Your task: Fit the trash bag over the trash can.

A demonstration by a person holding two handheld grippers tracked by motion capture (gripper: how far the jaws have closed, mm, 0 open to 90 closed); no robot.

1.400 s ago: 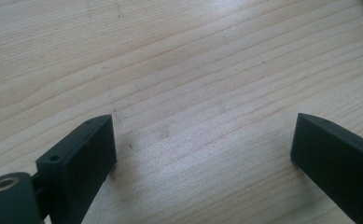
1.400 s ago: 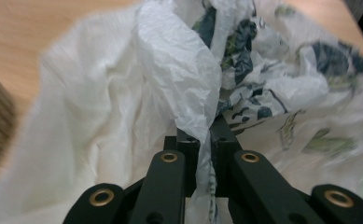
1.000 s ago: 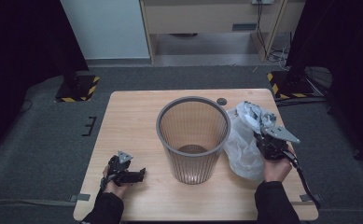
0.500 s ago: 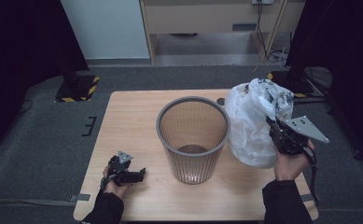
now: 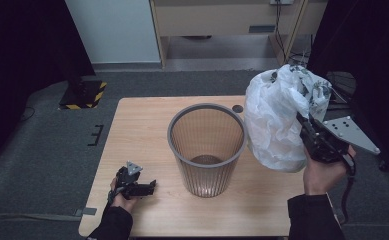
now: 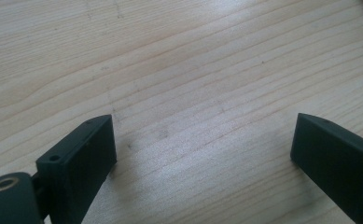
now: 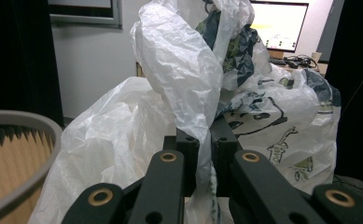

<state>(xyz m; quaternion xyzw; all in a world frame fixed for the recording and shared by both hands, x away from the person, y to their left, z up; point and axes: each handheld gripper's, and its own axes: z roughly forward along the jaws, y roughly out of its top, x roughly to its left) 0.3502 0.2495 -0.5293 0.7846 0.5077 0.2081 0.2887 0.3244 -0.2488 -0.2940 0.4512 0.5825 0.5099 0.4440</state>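
Note:
A grey ribbed waste basket [image 5: 207,148] stands upright in the middle of the wooden table [image 5: 142,130]; its rim [image 7: 20,122] shows at the left of the right gripper view. To its right hangs a white plastic bag [image 5: 277,117] with dark print, lifted off the table. My right gripper [image 5: 304,127] is shut on a fold of that bag [image 7: 188,84], the film pinched between its jaws [image 7: 206,161]. My left gripper [image 5: 141,187] rests at the table's near left, open, with bare wood between its fingers [image 6: 83,154].
A small dark disc [image 5: 238,108] lies on the table behind the basket. Black curtains flank both sides. A pale cabinet [image 5: 222,20] and cables stand beyond the far edge, with a yellow-black striped base [image 5: 84,95] on the floor at left.
My right gripper has risen and shifted right with the bag, which has come up off the table and now hangs beside the basket's rim. The left gripper has stayed put.

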